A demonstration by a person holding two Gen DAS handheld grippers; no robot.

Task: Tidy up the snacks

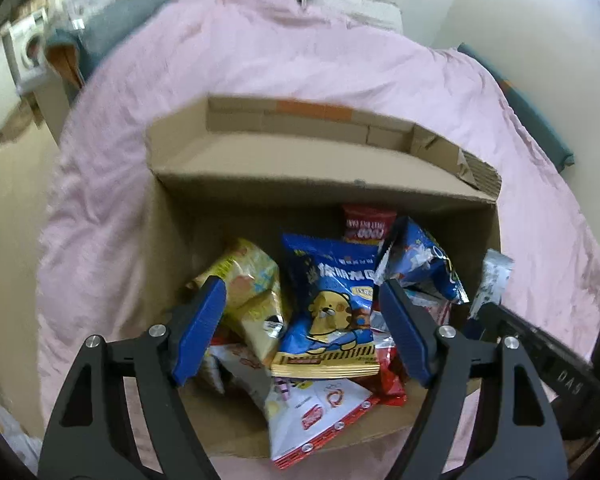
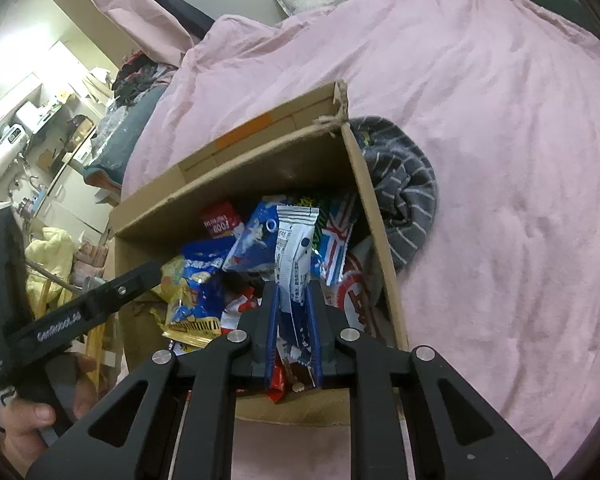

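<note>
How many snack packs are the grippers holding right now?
1. The right gripper pinches a white and blue packet over the cardboard box. The left gripper is open, holding nothing.

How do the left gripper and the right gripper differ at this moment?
The left gripper is open with nothing between its pads; the right gripper is shut on a white snack packet. The left hangs over the blue bear bag; the right holds its packet upright. Both are above the cardboard box.

Snack packets [image 1: 332, 312] in cardboard box [image 1: 300, 168] — pink bedding [image 1: 300, 52]
</note>
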